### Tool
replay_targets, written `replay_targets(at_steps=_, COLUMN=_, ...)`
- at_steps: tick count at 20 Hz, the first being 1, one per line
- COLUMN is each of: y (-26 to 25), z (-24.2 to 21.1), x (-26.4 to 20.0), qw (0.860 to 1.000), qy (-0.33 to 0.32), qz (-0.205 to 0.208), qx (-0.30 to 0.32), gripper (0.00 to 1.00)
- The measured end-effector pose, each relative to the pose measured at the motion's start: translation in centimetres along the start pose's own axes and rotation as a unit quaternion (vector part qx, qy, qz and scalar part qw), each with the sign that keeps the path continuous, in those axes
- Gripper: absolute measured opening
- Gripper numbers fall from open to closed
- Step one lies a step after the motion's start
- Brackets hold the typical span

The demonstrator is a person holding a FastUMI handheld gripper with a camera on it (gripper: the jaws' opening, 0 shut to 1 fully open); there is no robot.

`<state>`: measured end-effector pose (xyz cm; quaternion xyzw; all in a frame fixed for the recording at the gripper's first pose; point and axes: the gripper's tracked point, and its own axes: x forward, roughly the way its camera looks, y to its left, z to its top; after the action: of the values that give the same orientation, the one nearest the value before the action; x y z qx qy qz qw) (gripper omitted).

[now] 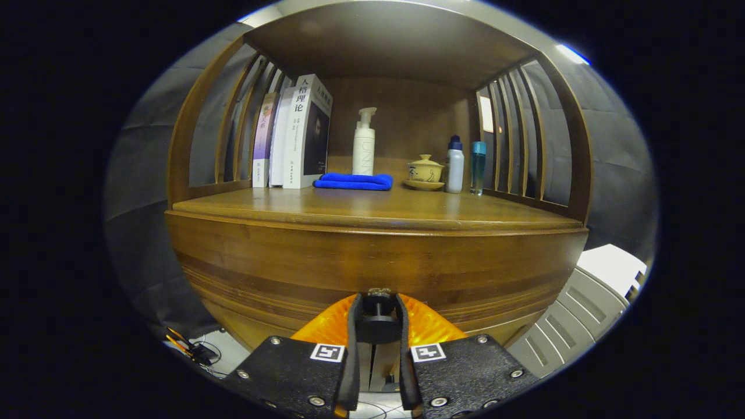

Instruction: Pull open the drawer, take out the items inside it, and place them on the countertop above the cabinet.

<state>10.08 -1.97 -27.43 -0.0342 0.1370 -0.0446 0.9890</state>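
Drawer knob (378, 317) — a dark round pull on the curved wooden drawer front (372, 267) — sits between the two fingers of the gripper (377, 326), whose jaws stand narrow and press on it from both sides. Orange parts of the gripper flare out behind the fingers. Above the drawer front lies the table (372, 209), the cabinet's top, with upright books (294, 137) toward its left, a folded blue cloth (353, 181), a white pump bottle (364, 145) behind the cloth, a lidded yellow cup (425, 170) on a saucer, and two small bottles (464, 164) near the slatted right side.
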Motion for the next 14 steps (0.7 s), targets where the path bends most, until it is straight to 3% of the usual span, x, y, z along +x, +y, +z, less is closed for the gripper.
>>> replay_targets(at_steps=4, y=-0.1, z=-0.4, x=-1.8, qw=1.000, qy=0.001, qz=-0.004, qx=-0.008, gripper=0.25)
replay_targets(at_steps=14, y=-0.6, z=-2.2, x=-11.3, qw=1.000, qy=0.017, qz=-0.001, qx=0.009, gripper=0.24)
